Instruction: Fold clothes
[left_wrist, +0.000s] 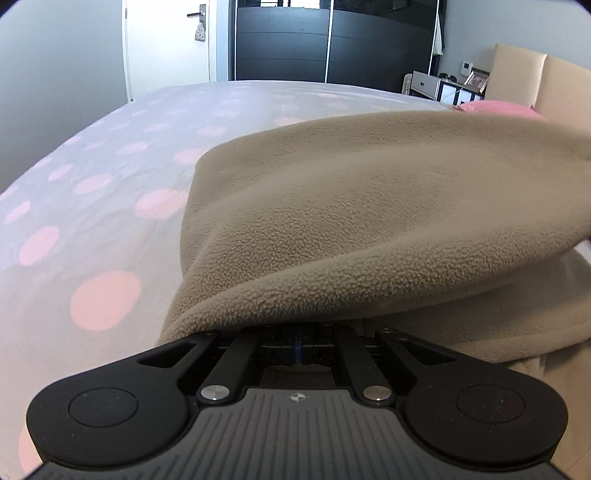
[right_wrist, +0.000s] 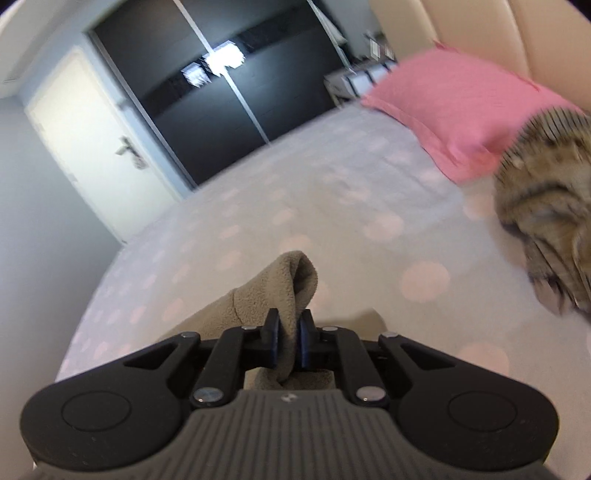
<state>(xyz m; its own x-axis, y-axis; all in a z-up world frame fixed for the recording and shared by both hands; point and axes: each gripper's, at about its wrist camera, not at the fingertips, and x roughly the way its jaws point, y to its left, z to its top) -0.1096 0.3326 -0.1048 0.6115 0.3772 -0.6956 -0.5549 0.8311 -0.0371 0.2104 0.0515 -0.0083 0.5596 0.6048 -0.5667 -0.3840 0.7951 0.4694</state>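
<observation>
Both grippers have hold of the same beige fleece garment (left_wrist: 369, 206) above the polka-dot bedspread (left_wrist: 92, 221). The right gripper (right_wrist: 289, 343) has its blue-padded jaws clamped on a bunched fold of the fleece, a rolled tip of cloth poking out toward 12 o'clock. The left gripper (left_wrist: 297, 345) has its jaws drawn fully together, though the fleece drapes right over the fingertips, so the pinch itself cannot be seen (most likely an edge of cloth is trapped between them). From the left wrist view the garment billows from the gripper up toward 2 o'clock, lifted off the bed. The main risk, I judge, is the soft, thick fleece sliding out of the narrow right pinch if the two hands pull apart too hard, or the fold landing crooked because the cloth is gathered rather than held by a clean corner. A striped brown garment (right_wrist: 546, 206) lies at 3 o'clock in the right wrist view, touching the pink pillow (right_wrist: 454, 110) at its near corner; it is motion-blurred and cut by the frame edge, so its type is unclear. The fleece's overall shape is also hidden.
</observation>
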